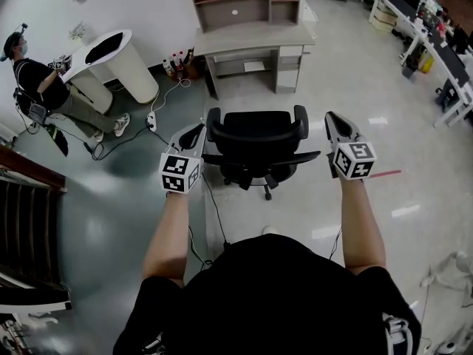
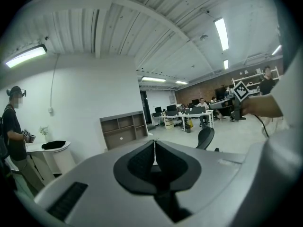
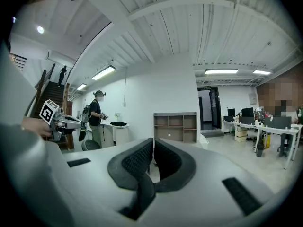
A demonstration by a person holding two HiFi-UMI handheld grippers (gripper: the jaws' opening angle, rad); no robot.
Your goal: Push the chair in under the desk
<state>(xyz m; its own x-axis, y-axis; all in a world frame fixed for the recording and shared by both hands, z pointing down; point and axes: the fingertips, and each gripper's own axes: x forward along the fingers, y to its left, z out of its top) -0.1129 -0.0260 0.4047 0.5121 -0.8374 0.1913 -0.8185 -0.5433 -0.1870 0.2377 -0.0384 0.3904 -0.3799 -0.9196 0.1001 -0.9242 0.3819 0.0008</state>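
Black chair [image 1: 256,143] stands on the glossy grey floor [image 1: 111,220], well short of the grey bench [image 1: 251,43]; the push looks not yet begun. Left gripper [image 1: 198,129] and right gripper [image 1: 331,118] flank its back, both clenched on nothing. A person [image 1: 37,87] waits far left; more benches [image 1: 436,43] line the right.

Chair [image 1: 257,143] on floor, centre, well apart from desk [image 1: 255,39] beyond it. Left claw [image 1: 196,129] just left of chair, right claw [image 1: 331,118] just right. Seated person [image 1: 44,87] far left, beside round stand [image 1: 118,61]. Bottles [image 1: 176,65] on floor left of desk.
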